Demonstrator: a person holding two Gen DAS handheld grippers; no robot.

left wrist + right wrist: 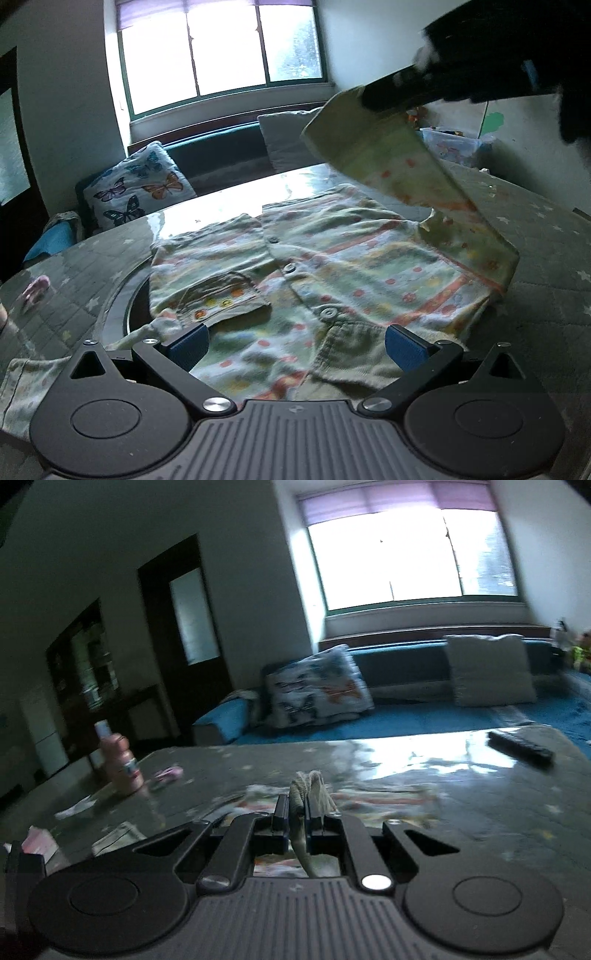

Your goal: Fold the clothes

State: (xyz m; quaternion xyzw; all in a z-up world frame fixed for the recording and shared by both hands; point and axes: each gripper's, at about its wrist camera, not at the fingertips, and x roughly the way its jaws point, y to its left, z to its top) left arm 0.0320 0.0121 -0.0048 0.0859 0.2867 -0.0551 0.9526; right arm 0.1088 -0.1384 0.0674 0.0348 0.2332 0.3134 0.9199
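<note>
Left wrist view: right gripper [373,98] clamps the soft shirt's [295,258] sleeve [406,166], lifted off the counter [546,236]. Left gripper [295,345] hovers released. Limp cloth; grasp hems.

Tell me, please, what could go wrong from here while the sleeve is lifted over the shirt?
The right gripper pinches only a thin edge of the sleeve, so it may slip out mid-fold. The left gripper hovers open, leaving the shirt unpinned; it could drag on the glossy table.
</note>
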